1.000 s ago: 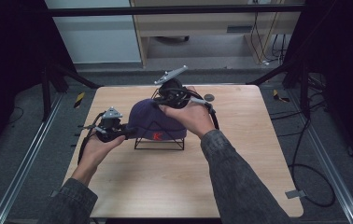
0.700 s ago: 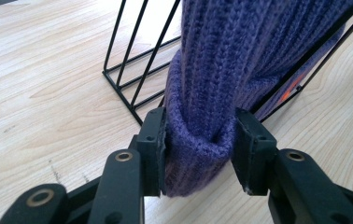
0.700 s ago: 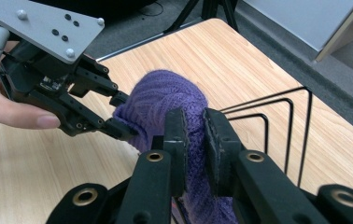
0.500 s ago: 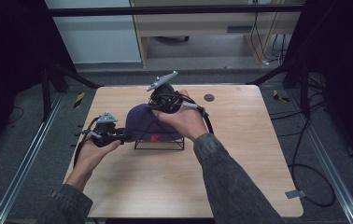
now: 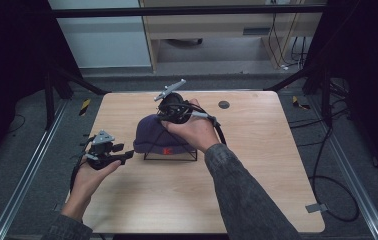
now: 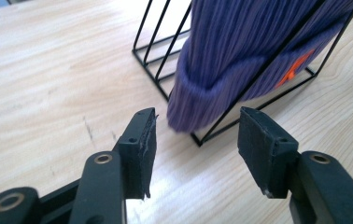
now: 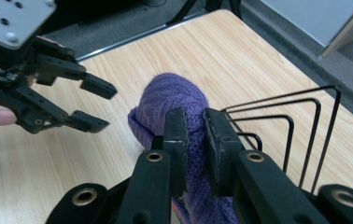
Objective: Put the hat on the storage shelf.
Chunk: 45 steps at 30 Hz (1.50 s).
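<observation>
A purple knit beanie (image 5: 149, 134) with an orange label is draped over a black wire rack (image 5: 177, 157) at the middle of the wooden table. My right gripper (image 5: 166, 118) comes down on it from above and is shut on a fold of the beanie's crown (image 7: 174, 100); the right gripper (image 7: 194, 122) pinches the knit between its pads. My left gripper (image 5: 127, 156) stands open to the left of the rack, apart from it. In the left gripper view the left gripper (image 6: 195, 140) faces the beanie's cuff (image 6: 212, 93) and the rack's corner (image 6: 202, 139), with nothing between its jaws.
A small dark round disc (image 5: 223, 104) lies on the table (image 5: 257, 170) at the back right. The right gripper's cable (image 5: 220, 131) trails over the person's hand. Metal frame rails (image 5: 32, 165) run along the table's sides.
My left gripper has drawn back from the beanie, to the left and toward the person. The right gripper has shifted slightly left and down while holding the crown.
</observation>
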Each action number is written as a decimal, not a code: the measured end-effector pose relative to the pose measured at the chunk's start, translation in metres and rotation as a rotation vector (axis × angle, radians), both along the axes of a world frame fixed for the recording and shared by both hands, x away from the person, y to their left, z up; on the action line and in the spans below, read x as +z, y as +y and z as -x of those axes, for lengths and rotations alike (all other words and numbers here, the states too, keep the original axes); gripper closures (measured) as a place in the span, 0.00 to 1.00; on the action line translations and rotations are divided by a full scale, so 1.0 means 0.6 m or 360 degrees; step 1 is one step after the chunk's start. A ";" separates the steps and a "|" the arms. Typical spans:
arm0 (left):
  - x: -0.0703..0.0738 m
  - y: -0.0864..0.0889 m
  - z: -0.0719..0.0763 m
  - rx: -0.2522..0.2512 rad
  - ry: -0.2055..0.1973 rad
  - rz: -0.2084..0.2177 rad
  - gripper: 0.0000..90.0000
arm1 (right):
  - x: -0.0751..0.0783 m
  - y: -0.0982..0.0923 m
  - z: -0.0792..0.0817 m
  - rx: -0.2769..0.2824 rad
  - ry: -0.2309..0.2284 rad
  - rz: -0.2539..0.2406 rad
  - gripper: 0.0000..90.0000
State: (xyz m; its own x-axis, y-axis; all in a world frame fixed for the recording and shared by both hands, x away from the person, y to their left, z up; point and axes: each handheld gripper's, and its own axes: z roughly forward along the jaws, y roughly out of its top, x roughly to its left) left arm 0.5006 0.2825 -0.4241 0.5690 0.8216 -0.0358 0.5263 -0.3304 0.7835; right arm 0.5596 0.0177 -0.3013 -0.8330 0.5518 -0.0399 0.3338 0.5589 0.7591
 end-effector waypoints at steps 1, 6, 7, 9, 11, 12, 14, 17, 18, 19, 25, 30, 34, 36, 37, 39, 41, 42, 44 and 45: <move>-0.005 0.002 0.003 0.0011 -0.0001 0.0004 0.51 | -0.002 -0.001 -0.001 -0.0003 0.0005 0.0010 0.89; -0.021 0.014 0.007 0.0060 0.0014 -0.0006 0.49 | -0.009 -0.001 -0.005 -0.0041 0.0019 0.0070 0.88; -0.022 0.017 0.007 0.0076 0.0008 0.0002 0.49 | -0.011 -0.002 -0.006 -0.0050 0.0019 0.0076 0.88; -0.028 0.021 0.007 0.0092 0.0014 0.0008 0.49 | -0.014 -0.002 -0.009 -0.0065 0.0037 0.0091 0.88; -0.035 0.025 0.006 0.0098 0.0031 0.0007 0.49 | -0.018 -0.003 -0.012 -0.0080 0.0040 0.0105 0.87; -0.038 0.027 0.006 0.0102 0.0036 0.0006 0.49 | -0.019 -0.004 -0.014 -0.0087 0.0049 0.0107 0.87; -0.043 0.033 0.006 0.0121 0.0051 0.0009 0.49 | -0.020 -0.006 -0.018 -0.0101 0.0051 0.0108 0.86; -0.047 0.041 0.006 0.0154 0.0054 0.0011 0.49 | -0.020 -0.007 -0.018 -0.0108 0.0054 0.0094 0.85; -0.048 0.043 0.006 0.0160 0.0050 0.0010 0.49 | -0.020 -0.007 -0.017 -0.0107 0.0051 0.0089 0.83; -0.048 0.044 0.007 0.0179 0.0048 0.0019 0.48 | -0.019 -0.008 -0.016 -0.0107 0.0043 0.0077 0.81; -0.056 0.042 0.007 0.0229 0.0060 -0.0004 0.38 | -0.013 -0.014 -0.007 -0.0131 0.0026 0.0031 0.69; -0.072 0.042 0.003 0.0309 0.0150 -0.0091 0.20 | -0.011 -0.016 -0.003 -0.0144 0.0020 0.0009 0.58; -0.080 0.038 0.001 0.0301 0.0208 -0.0129 0.13 | -0.008 -0.018 0.003 -0.0139 0.0020 0.0009 0.54; -0.084 0.038 0.000 0.0292 0.0243 -0.0136 0.12 | -0.005 -0.019 0.007 -0.0124 0.0023 0.0017 0.51; -0.087 0.038 0.000 0.0289 0.0260 -0.0137 0.12 | -0.003 -0.021 0.010 -0.0126 0.0018 0.0022 0.49; -0.093 0.038 -0.002 0.0275 0.0300 -0.0152 0.10 | 0.003 -0.025 0.016 -0.0124 0.0019 0.0013 0.45; -0.098 0.038 -0.003 0.0277 0.0326 -0.0150 0.08 | 0.009 -0.030 0.021 -0.0130 0.0013 -0.0001 0.40; -0.100 0.038 -0.004 0.0280 0.0335 -0.0153 0.08 | 0.012 -0.032 0.023 -0.0141 0.0008 -0.0003 0.35; -0.104 0.039 -0.006 0.0292 0.0360 -0.0151 0.07 | 0.014 -0.037 0.023 -0.0216 -0.0015 0.0000 0.23; -0.106 0.039 -0.006 0.0295 0.0374 -0.0150 0.07 | 0.015 -0.040 0.022 -0.0245 -0.0015 0.0000 0.22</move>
